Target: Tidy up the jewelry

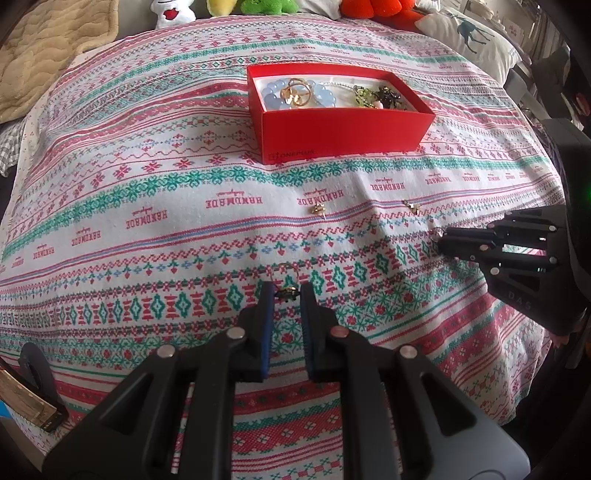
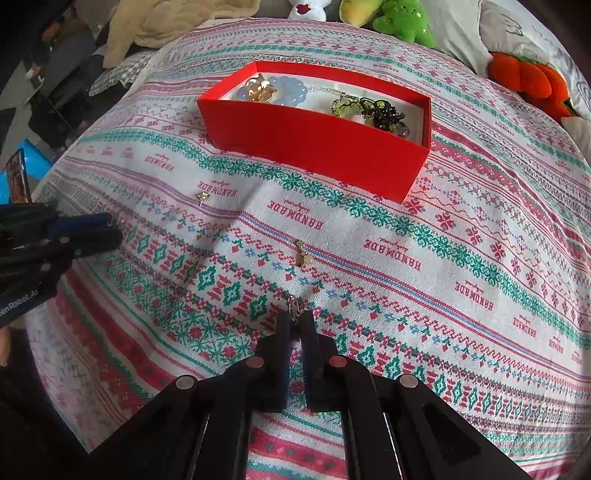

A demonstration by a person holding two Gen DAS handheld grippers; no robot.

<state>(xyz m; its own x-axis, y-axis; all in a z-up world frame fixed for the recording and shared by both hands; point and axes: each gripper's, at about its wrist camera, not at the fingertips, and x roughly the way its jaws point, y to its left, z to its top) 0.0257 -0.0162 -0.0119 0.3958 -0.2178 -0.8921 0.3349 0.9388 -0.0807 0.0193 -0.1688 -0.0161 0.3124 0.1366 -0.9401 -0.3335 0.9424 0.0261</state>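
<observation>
Pinching Earrings Off the Patterned Cloth

Clamping down at the cloth, the left gripper (image 1: pixel 287 291) has its jaws nearly together on a small dark-and-gold earring (image 1: pixel 286 292), whose thin gold hoop (image 1: pixel 282 269) curves out beyond the fingertips. The right gripper (image 2: pixel 295 318) is clenched on a small silvery chain piece (image 2: pixel 294 308) that pokes out just past its tips; its jaws have just been closing on it.

Two loose gold earrings lie on the patterned tablecloth (image 1: pixel 147 184) between the tongs and the box: one (image 1: pixel 317 209) beside a "HANDMADE" print, the other (image 1: pixel 412 206) nearer the right gripper.

Farther back sits the red box (image 1: pixel 343 129), open, holding a pale blue bead bracelet (image 1: pixel 271 98), gold rings (image 1: pixel 295 94) and green and dark bead pieces (image 1: pixel 376 96). Plush toys (image 1: pixel 373 9) line the far edge.
</observation>
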